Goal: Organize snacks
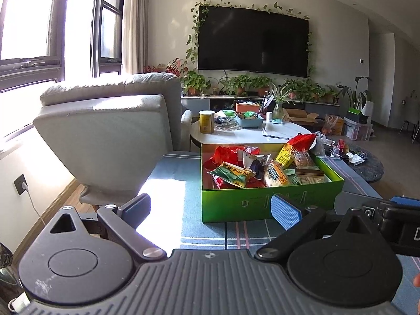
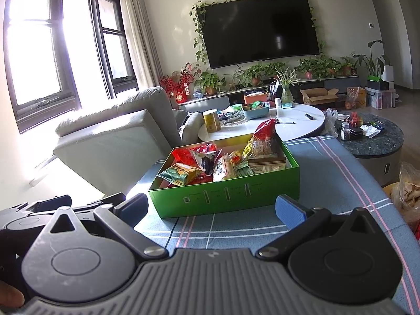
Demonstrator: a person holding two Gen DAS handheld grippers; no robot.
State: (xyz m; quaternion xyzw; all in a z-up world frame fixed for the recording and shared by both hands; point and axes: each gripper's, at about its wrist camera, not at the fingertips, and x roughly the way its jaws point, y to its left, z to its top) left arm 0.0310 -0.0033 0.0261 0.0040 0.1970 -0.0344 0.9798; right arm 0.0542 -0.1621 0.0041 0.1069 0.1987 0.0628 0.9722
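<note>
A green box (image 1: 262, 202) (image 2: 223, 197) full of snack packets stands on a blue checked cloth (image 1: 204, 225) (image 2: 236, 228). Inside lie a green and yellow packet (image 1: 232, 174) (image 2: 181, 173), red bags (image 1: 223, 155) (image 2: 266, 128) and a yellow packet (image 1: 286, 153). My left gripper (image 1: 212, 207) is open, hanging just in front of the box's near wall with nothing between its blue-padded fingers. My right gripper (image 2: 212, 207) is open too, a little before the box's front. The left gripper's body shows at the far left of the right wrist view.
A grey armchair (image 1: 110, 136) (image 2: 118, 136) stands left of the cloth-covered surface. Behind the box is a white round table (image 1: 249, 134) (image 2: 296, 120) with a yellow can (image 1: 206, 122) (image 2: 211, 120) and a blue tray. A dark round side table (image 2: 375, 141) sits at the right.
</note>
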